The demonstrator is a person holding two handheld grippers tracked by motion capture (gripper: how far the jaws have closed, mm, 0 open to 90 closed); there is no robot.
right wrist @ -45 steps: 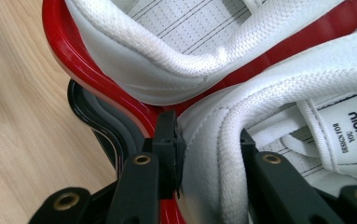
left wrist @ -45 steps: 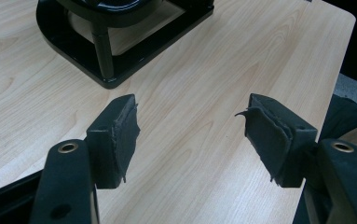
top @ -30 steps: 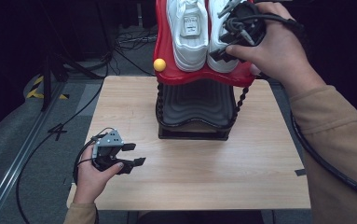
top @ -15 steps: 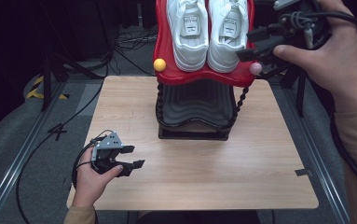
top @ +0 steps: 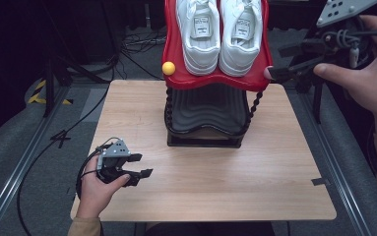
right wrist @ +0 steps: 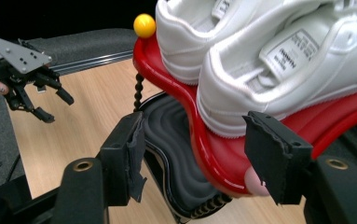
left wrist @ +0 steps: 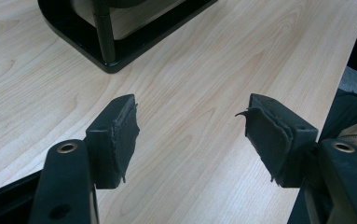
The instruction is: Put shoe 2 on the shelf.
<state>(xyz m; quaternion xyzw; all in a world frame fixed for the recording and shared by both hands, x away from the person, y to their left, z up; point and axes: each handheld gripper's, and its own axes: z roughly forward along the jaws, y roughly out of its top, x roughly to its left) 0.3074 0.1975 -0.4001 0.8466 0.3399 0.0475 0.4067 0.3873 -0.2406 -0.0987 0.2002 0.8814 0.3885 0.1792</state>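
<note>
- While its jaws have just been opening, nothing between them, the right gripper (top: 279, 63) sits wide beside the red tray's (top: 173, 59) right edge, apparently letting go.
- Just past its jaws, both shoes (right wrist: 278, 60) rest side by side on the tray (upper tier of the rack (top: 205, 118)).
- Parked on the table (top: 274, 172), well short of the rack, the left gripper (top: 139, 167) gapes empty.
</note>
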